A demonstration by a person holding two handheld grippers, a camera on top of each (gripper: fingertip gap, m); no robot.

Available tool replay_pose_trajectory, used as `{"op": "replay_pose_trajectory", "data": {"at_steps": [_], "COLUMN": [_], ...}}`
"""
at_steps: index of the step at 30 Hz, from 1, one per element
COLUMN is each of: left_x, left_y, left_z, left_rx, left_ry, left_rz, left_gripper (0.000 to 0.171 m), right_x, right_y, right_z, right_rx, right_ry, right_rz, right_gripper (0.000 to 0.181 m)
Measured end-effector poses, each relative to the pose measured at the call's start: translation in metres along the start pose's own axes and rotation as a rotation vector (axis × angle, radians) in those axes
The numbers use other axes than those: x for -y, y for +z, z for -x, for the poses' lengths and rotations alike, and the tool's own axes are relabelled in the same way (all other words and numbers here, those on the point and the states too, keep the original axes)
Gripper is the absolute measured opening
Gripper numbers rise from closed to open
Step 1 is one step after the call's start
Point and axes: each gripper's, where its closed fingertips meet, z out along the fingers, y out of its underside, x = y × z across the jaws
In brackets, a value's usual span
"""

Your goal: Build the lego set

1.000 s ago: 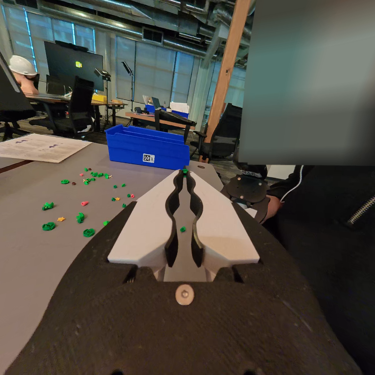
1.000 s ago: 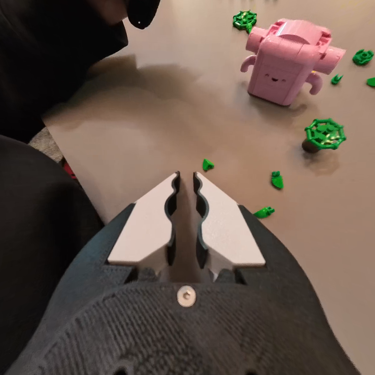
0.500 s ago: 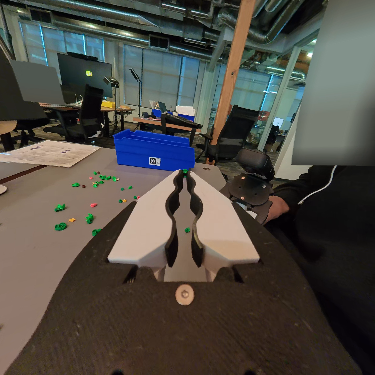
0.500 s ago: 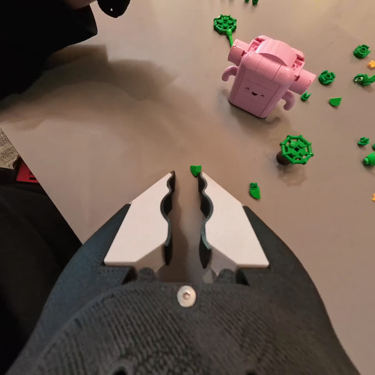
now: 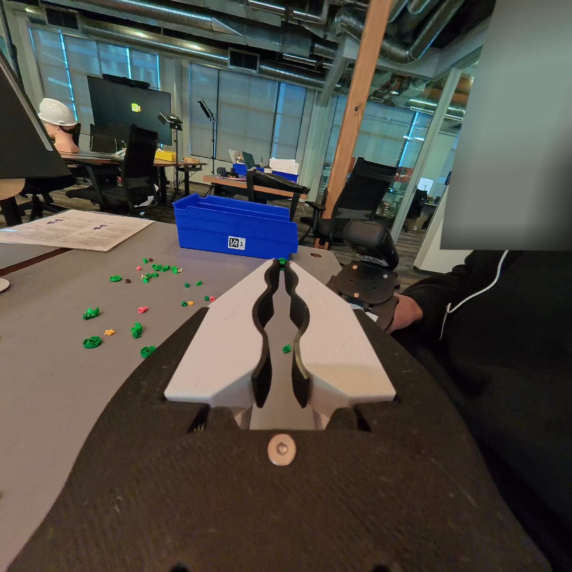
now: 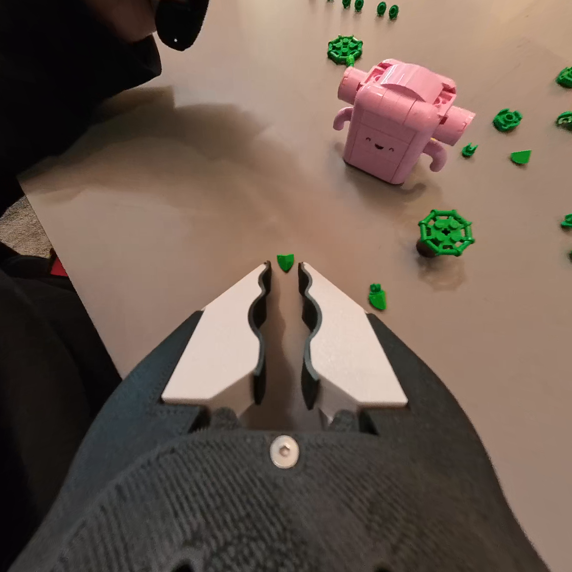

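My left gripper point(image 5: 281, 263) is shut on a tiny green lego piece point(image 5: 281, 262) at its fingertips and holds it above the grey table point(image 5: 62, 387). My right gripper point(image 6: 284, 265) is open, tips low over the table, with a small green leaf piece point(image 6: 285, 262) lying between and just beyond its fingertips. A pink lego figure with a smiling face point(image 6: 399, 123) stands to the far right. A green web-shaped wheel on a brown stud point(image 6: 445, 232) and another green leaf point(image 6: 377, 297) lie to the right of the fingers.
Several small green, pink and yellow pieces point(image 5: 136, 309) are scattered on the table's left. A blue bin point(image 5: 235, 226) stands at the far edge and a printed sheet point(image 5: 74, 229) at the far left. The person's dark sleeve point(image 5: 495, 309) is on the right. The table edge point(image 6: 62, 257) runs at the left. Some 15 centimeters of space lies between my two pairs of fingers. The green leaf point(image 6: 377, 297) is closer to my right gripper, around 5 centimeters from its tips; the left tips are 20 centimeters off.
My right gripper has moved forward and to the right, so the green leaf piece now sits between its fingertips, and its jaws have opened wider. The left gripper stays shut on its green piece.
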Motion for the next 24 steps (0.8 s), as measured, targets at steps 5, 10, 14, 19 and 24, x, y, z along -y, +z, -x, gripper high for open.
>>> {"op": "replay_pose_trajectory", "data": {"at_steps": [5, 10, 14, 19, 24], "left_x": [-0.0003, -0.0014, -0.0022, -0.0026, -0.0024], "left_y": [0.0004, 0.0012, 0.0018, 0.0017, 0.0019], "left_z": [-0.0002, -0.0006, -0.0009, -0.0007, -0.0008], "left_rx": [-0.004, -0.006, -0.006, -0.005, -0.006], "left_ry": [-0.006, -0.006, -0.005, -0.004, -0.004], "left_rz": [0.001, 0.008, 0.011, 0.014, 0.013], "left_gripper": [0.0, 0.0, 0.0, 0.0, 0.0], "right_x": [0.0025, 0.0032, 0.0034, 0.0036, 0.0038], "right_y": [0.0039, 0.0049, 0.005, 0.0049, 0.0046], "right_z": [0.0006, 0.0016, 0.002, 0.0012, 0.0007], "right_rx": [-0.013, 0.013, 0.022, 0.008, -0.017], "right_ry": [-0.069, -0.057, -0.058, -0.078, -0.096], "right_rz": [0.005, 0.007, 0.007, 0.006, 0.003], "right_gripper": [0.005, 0.005, 0.004, 0.008, 0.014]}}
